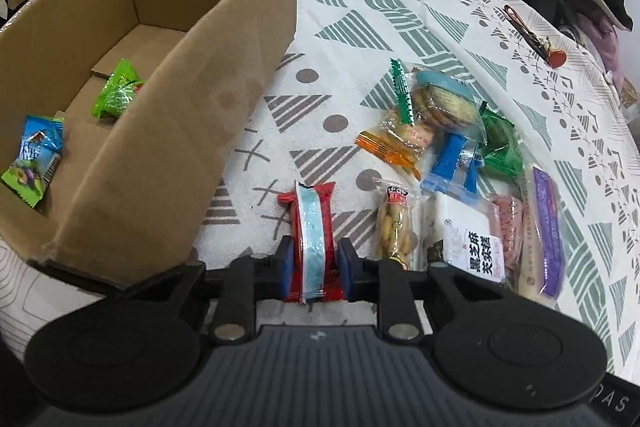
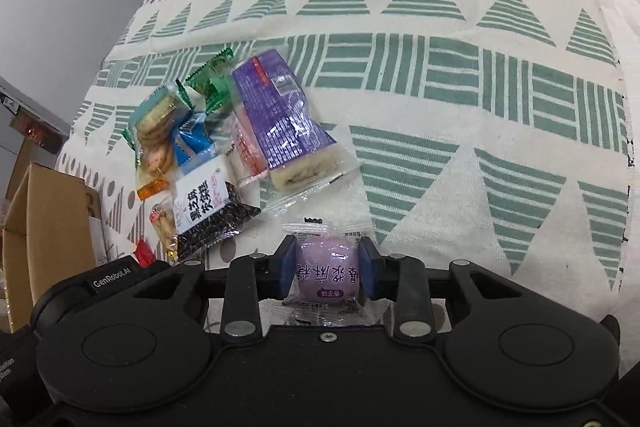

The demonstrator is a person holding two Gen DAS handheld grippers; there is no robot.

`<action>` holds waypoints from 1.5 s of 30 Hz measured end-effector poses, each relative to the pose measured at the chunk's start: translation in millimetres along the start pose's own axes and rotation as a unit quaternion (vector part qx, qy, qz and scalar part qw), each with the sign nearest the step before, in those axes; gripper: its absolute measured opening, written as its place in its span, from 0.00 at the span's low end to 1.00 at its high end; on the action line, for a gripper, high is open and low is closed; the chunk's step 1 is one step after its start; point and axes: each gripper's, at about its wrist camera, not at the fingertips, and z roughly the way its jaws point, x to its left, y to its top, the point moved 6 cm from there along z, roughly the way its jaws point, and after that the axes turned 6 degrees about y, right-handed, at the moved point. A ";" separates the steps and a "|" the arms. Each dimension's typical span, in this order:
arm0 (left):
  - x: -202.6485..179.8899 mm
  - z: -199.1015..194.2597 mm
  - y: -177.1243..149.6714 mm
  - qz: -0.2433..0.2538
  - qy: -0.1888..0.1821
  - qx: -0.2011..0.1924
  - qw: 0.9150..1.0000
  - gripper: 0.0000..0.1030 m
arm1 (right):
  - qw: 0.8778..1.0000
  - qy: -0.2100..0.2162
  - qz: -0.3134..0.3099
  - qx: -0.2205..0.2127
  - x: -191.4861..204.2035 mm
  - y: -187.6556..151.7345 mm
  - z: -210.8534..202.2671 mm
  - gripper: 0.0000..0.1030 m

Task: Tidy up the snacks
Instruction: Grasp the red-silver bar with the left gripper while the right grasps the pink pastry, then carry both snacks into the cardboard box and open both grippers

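Red snack packet, with a pale blue foil strip, stands on edge clamped between the blue pads of the left gripper, just beside the near corner of the cardboard box. Round purple mochi in clear wrap is pinched in the right gripper, low over the patterned tablecloth. Box holds a green packet and a blue packet; the loose snack pile lies on the cloth between the grippers.
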 end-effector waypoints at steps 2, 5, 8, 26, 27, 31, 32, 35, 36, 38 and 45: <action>0.7 -4.1 -0.6 0.000 -0.006 0.003 1.000 0.18 | 1.000 0.004 0.000 -0.007 0.3 2.0 -3.5 0.31; -0.3 -18.3 -2.2 0.010 -0.014 -0.013 1.000 0.18 | 1.000 0.015 -0.004 -0.020 3.0 5.3 -9.6 0.31; -1.4 -33.4 -3.4 0.018 -0.024 -0.024 0.999 0.18 | 0.999 0.026 -0.010 -0.035 5.7 7.9 -17.2 0.30; 24.9 -115.0 4.5 0.014 -0.046 -0.092 0.995 0.18 | 0.987 0.094 -0.046 -0.124 27.6 15.1 -71.6 0.30; 27.5 -117.7 5.2 0.012 -0.046 -0.094 0.994 0.18 | 0.986 0.094 -0.047 -0.127 27.9 15.0 -73.4 0.30; 36.9 -129.3 8.6 0.004 -0.048 -0.102 0.994 0.18 | 0.984 0.098 -0.057 -0.139 33.3 16.9 -75.8 0.30; 38.8 -132.2 9.5 0.004 -0.048 -0.106 0.993 0.18 | 0.983 0.100 -0.060 -0.142 34.9 16.9 -76.6 0.30; 47.1 -141.0 14.9 -0.001 -0.047 -0.117 0.992 0.18 | 0.980 0.110 -0.068 -0.150 41.0 17.2 -80.4 0.30; 49.6 -143.4 16.4 -0.003 -0.046 -0.120 0.992 0.18 | 0.979 0.115 -0.071 -0.152 43.5 17.3 -81.4 0.30; 55.8 -148.3 19.6 -0.006 -0.045 -0.126 0.991 0.18 | 0.977 0.126 -0.080 -0.154 50.2 16.4 -83.6 0.30; 78.4 -160.3 28.6 -0.019 -0.041 -0.137 0.990 0.18 | 0.968 0.160 -0.121 -0.150 78.1 9.2 -83.4 0.30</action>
